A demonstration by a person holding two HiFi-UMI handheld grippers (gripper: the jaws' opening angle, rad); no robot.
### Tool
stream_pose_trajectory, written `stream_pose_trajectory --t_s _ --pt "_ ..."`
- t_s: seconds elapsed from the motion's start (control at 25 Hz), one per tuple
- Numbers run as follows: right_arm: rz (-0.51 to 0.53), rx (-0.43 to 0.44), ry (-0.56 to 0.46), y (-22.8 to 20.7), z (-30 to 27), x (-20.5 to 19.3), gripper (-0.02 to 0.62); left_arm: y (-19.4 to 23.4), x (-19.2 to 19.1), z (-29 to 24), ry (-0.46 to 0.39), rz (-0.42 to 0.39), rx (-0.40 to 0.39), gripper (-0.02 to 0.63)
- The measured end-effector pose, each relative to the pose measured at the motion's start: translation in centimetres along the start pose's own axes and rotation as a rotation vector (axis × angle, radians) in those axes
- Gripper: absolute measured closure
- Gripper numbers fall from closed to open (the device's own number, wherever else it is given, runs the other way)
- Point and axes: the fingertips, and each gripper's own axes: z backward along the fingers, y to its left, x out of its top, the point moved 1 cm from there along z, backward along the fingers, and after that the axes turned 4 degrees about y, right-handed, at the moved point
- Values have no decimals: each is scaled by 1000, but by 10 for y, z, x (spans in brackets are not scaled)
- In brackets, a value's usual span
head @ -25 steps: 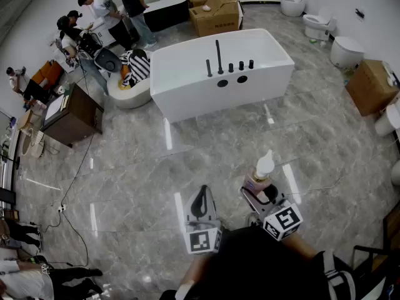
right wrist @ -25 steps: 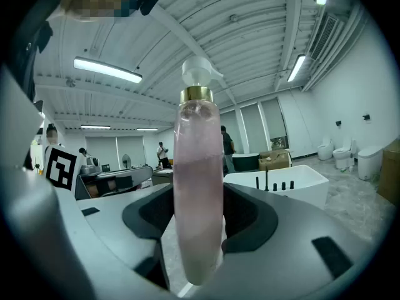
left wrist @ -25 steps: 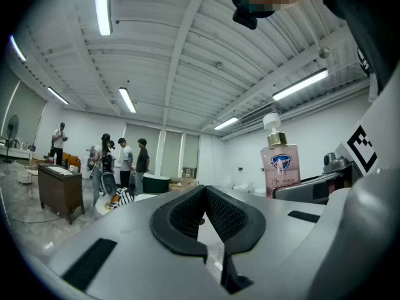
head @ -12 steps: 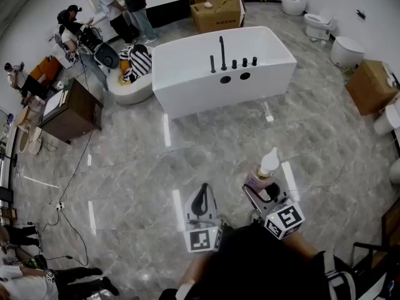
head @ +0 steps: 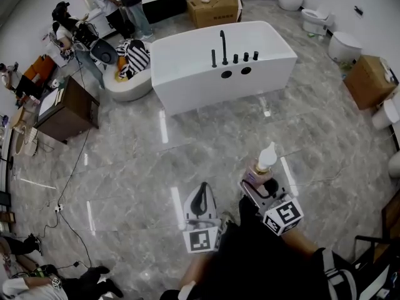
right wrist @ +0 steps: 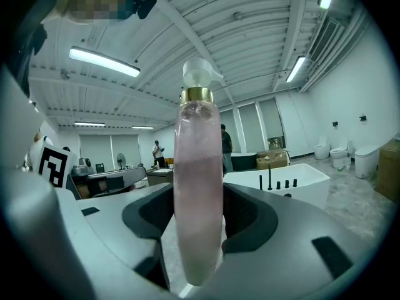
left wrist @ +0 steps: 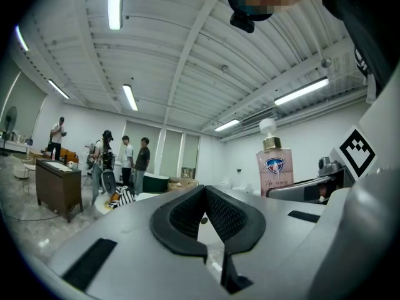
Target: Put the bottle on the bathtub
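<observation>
Pink soap fills the bottle point(right wrist: 199, 186) that my right claw point(head: 253, 185) grips by the lower body, both jaws pressed on its sides. It stands upright in that grip, with its gold collar and white pump on top. I hold it over the grey marble floor point(head: 206, 142), well apart from the white bathtub point(head: 187, 61), which stands across the room with black tap fittings point(head: 223, 47) on its near rim. My left claw point(head: 202, 189) hangs beside the right one, its jaws closed together on nothing.
</observation>
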Motion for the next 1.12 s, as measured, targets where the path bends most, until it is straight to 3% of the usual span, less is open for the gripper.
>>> stream_pose_trajectory --t_s 0.12,0.28,0.64,0.8,1.12 --pt "6 19 -3 0 -17 4 370 10 2 -11 -5 53 16 591" --pt "9 38 -12 -11 -51 13 368 26 4 -36 -8 63 25 591" --pt "12 84 -35 -65 -151 51 369 68 24 -146 -13 38 41 591" --pt "25 105 -38 -98 -193 73 370 80 32 -200 -3 -21 41 591" --pt "33 163 -29 -160 -273 95 370 105 46 -292 5 -57 96 591"
